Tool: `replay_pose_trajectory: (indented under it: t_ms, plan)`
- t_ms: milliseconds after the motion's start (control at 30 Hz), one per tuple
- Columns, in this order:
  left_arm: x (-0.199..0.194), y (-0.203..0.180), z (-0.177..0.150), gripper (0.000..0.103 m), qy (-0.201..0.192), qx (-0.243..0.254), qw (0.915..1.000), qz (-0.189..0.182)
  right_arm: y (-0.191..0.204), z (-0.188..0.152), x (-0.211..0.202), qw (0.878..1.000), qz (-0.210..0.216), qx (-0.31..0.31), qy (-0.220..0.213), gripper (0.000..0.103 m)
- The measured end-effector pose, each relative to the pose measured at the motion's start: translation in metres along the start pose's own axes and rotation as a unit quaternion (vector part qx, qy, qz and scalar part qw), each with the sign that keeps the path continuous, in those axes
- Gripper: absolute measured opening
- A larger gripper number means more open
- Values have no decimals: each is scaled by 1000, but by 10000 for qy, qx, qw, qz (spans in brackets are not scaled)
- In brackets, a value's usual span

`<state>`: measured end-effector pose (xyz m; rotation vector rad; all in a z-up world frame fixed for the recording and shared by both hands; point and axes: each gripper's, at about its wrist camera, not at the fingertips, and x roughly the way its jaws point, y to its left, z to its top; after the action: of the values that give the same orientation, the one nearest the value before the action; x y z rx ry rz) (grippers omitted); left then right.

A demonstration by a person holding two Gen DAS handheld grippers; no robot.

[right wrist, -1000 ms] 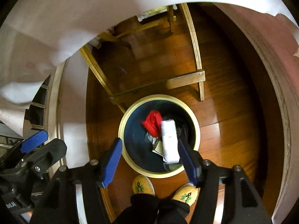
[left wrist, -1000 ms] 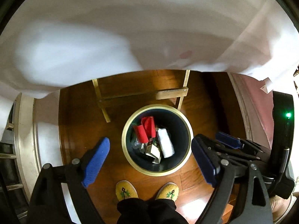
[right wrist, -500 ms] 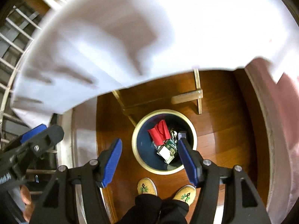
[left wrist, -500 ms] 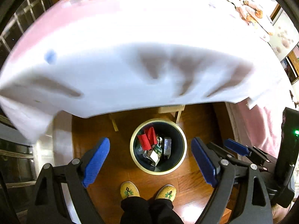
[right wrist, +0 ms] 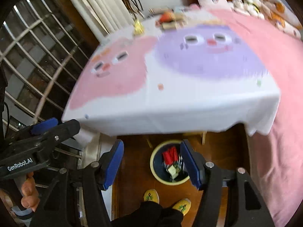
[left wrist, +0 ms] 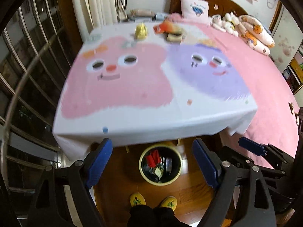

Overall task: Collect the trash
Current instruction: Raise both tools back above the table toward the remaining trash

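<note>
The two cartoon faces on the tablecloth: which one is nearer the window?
The pink cartoon face with the red nose. It fills the window side of the white tablecloth; the purple cartoon face lies toward the pink bed.

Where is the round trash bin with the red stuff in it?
In both wrist views the round dark trash bin with a cream rim sits low in the middle, on the wooden floor below the table's near edge, ahead of the yellow slippers.

Both wrist views look steeply down; sharing table [left wrist: 151,117] and bin [right wrist: 154,168].
</note>
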<state>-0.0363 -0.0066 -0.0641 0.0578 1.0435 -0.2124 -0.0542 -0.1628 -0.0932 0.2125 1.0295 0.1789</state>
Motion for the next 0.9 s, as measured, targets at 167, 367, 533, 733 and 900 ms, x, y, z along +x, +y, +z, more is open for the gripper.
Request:
replay_pose_trajectory:
  t_ms: [167, 367, 533, 733, 900]
  plan:
    - [-34, -10, 31, 85, -282, 52, 9996, 63, 5, 37, -33, 9988, 6, -172, -464, 63]
    - [-49, -18, 81, 85, -497, 209, 9983, 241, 4, 92, -45, 9965, -64, -259, -793, 62]
    - [-37, -15, 130, 85, -663, 293, 9971, 221, 0, 138, -32, 9947, -146, -278, -980, 63]
    - [13, 6, 213, 85, -505, 299, 9982, -88, -6, 201, 4, 9930, -425, -165, -1092, 78]
    - [88, 32, 290, 85, -122, 310, 9992, -211, -14, 252, 57, 9923, -662, 288, -1004, 79]
